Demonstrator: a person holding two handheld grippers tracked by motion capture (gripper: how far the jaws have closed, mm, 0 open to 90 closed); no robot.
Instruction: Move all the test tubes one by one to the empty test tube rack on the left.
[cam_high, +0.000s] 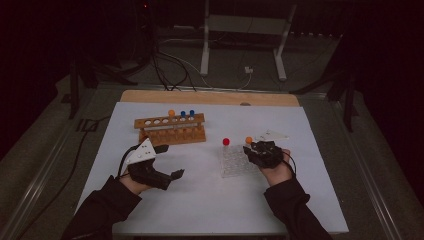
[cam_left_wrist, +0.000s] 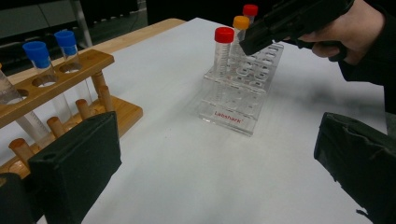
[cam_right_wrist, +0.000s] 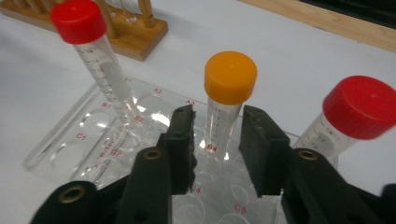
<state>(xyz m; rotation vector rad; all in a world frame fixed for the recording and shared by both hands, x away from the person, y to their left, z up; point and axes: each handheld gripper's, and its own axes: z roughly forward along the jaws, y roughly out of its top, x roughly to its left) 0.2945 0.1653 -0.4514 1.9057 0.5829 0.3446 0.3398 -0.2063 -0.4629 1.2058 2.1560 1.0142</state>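
The left gripper (cam_high: 172, 161) hovers over the white sheet (cam_high: 200, 200), its jaws spread wide with nothing between them. Ahead of it and to its left stands the wooden rack (cam_left_wrist: 70, 84), holding blue-capped tubes (cam_left_wrist: 37, 53). Off to its right sits the clear rack (cam_high: 235, 162) with a red-capped tube (cam_high: 226, 142) at its far left corner. The right gripper (cam_right_wrist: 216, 140) is over that rack, its jaws narrowly parted to either side of the orange-capped tube (cam_right_wrist: 230, 79), which stands upright in a well; whether the pads touch it I cannot tell. Another red-capped tube (cam_right_wrist: 359, 107) stands just right of those jaws.
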